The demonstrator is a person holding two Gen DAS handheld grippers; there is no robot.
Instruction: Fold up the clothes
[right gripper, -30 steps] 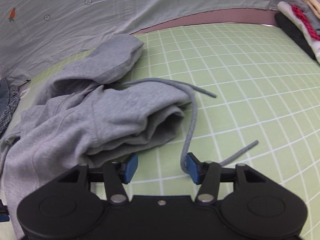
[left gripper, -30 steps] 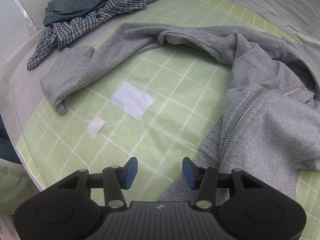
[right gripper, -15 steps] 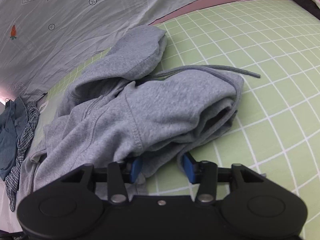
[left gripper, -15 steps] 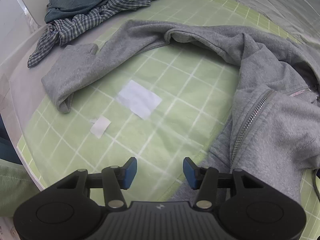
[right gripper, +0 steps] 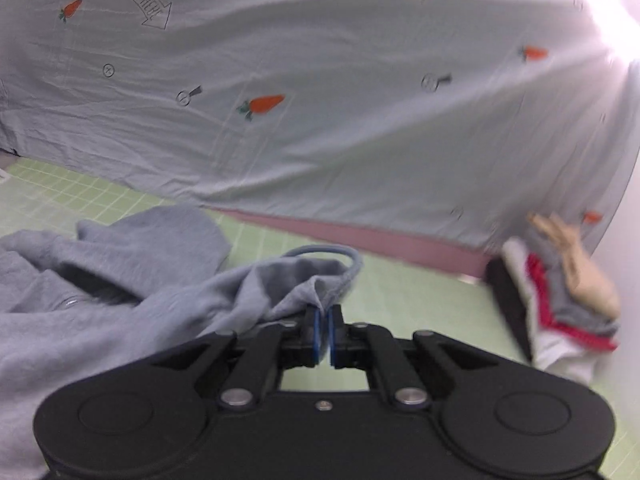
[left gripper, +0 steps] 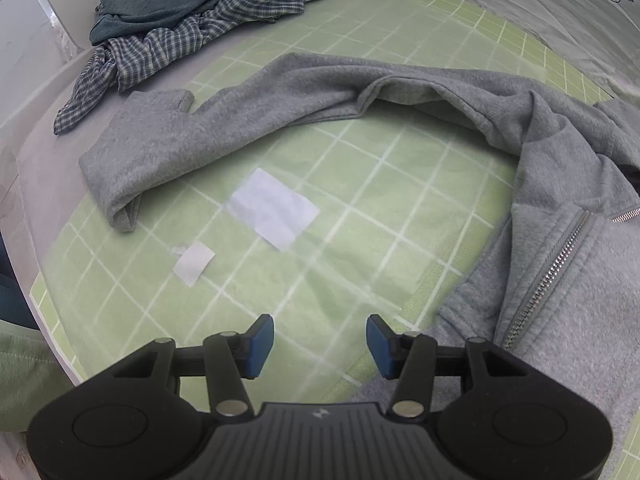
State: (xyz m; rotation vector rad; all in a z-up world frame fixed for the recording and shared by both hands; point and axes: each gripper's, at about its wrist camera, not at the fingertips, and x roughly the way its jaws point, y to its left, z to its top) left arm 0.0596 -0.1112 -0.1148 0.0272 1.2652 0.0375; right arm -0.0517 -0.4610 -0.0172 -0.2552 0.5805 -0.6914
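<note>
Hoodie (right gripper: 120, 312) blurred, pinched in right claw (right gripper: 322, 334); left claw (left gripper: 320, 342) spread, empty.

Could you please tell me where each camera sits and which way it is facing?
Left wrist: on the open left gripper, looking down at the green grid mat and the sleeve of the grey hoodie.
Right wrist: on the right gripper, jaws shut on hoodie fabric, facing the carrot-print sheet.
Shared: hoodie and mat.
</note>
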